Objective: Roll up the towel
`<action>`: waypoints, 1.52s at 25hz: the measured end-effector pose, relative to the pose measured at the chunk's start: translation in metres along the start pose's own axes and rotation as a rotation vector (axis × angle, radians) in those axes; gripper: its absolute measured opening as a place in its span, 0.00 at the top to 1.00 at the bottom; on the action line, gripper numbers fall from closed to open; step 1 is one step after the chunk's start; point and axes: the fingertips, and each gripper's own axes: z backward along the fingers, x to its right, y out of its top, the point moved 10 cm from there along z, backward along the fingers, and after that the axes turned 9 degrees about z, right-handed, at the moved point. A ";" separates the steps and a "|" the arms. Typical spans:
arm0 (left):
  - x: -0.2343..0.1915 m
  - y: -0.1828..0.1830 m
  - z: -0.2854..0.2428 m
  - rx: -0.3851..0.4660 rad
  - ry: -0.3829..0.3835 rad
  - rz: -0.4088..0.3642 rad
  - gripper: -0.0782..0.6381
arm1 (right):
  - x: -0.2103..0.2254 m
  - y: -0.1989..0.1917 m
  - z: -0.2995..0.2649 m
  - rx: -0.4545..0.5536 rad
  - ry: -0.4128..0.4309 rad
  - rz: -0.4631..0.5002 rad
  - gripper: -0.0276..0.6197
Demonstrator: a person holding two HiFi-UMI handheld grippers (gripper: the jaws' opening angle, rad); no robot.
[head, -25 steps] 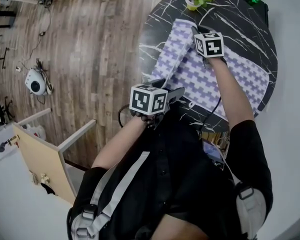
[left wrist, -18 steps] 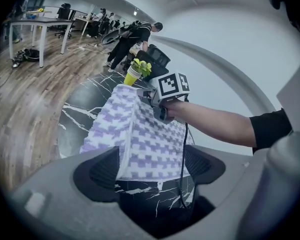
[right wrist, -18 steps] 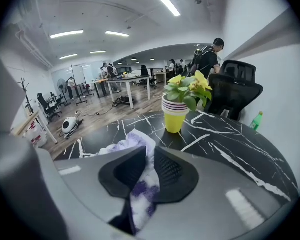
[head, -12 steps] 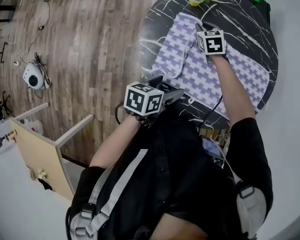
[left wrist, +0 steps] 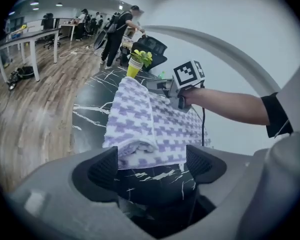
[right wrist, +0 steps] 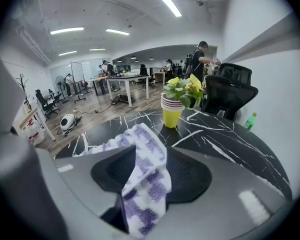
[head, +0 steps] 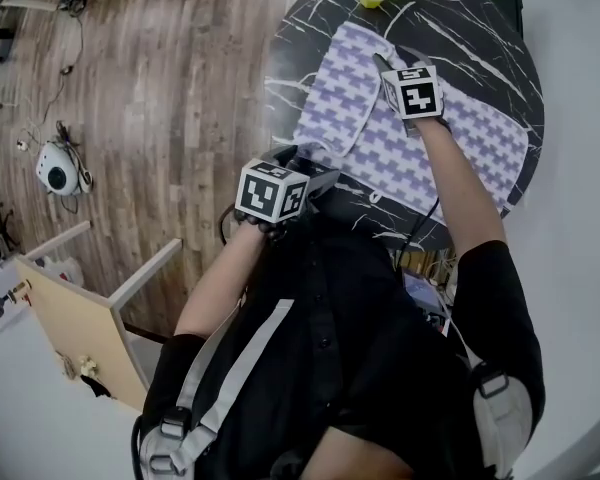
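- Right gripper [right wrist: 149, 170]: jaws have just been opening, a fold of the towel [head: 430, 143] lying loose between them.
- Left gripper [left wrist: 150, 166]: spread wide, empty, by the towel's near edge.

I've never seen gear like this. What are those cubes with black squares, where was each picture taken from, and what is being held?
No robot here: a person holds a hand tool with a two-jaw claw in each hand; the patterned cubes are part of those tools. One picture comes from a camera on the person's head, looking steeply down. The other two come from cameras riding on each tool, looking along its jaws. On the round black table sit a purple-and-white towel and a yellow plant pot. The right claw has a fold of the towel between its jaws, which have just been opening, so the grip looks released. The left claw, also just opened wide, sits at the towel's near edge, holding nothing.
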 end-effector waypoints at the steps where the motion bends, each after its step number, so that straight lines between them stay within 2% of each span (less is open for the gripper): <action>1: -0.006 0.002 0.000 -0.014 0.013 -0.022 0.28 | -0.003 0.000 0.002 0.000 0.001 0.000 0.66; 5: -0.033 0.010 -0.004 -0.087 0.035 -0.135 0.34 | -0.016 0.002 0.009 0.003 -0.007 -0.029 0.67; 9: -0.054 0.009 -0.010 -0.133 -0.024 -0.250 0.55 | -0.042 -0.006 0.019 -0.014 -0.011 -0.087 0.67; 14: -0.071 0.006 -0.022 -0.196 -0.080 -0.344 0.58 | -0.073 -0.018 0.022 -0.056 -0.008 -0.124 0.67; 16: -0.076 0.007 -0.025 -0.207 -0.090 -0.367 0.66 | -0.082 -0.023 0.024 -0.073 -0.017 -0.141 0.67; 18: -0.081 0.009 -0.028 -0.220 -0.092 -0.394 0.82 | -0.086 -0.025 0.025 -0.081 -0.036 -0.156 0.68; 22: -0.077 0.009 -0.025 -0.243 -0.143 -0.443 0.83 | -0.090 -0.027 0.028 -0.088 -0.066 -0.197 0.69; 26: -0.072 0.004 -0.017 -0.255 -0.170 -0.440 0.83 | -0.096 -0.024 0.024 -0.102 -0.088 -0.219 0.71; 31: -0.072 -0.009 -0.014 -0.270 -0.143 -0.482 0.81 | -0.108 -0.018 0.022 -0.107 -0.086 -0.218 0.72; 34: -0.074 -0.017 -0.014 -0.281 -0.163 -0.502 0.76 | -0.122 -0.019 0.025 -0.108 -0.024 -0.209 0.73; 38: -0.082 -0.018 -0.012 -0.291 -0.197 -0.450 0.73 | -0.160 -0.028 0.037 -0.121 0.131 -0.199 0.73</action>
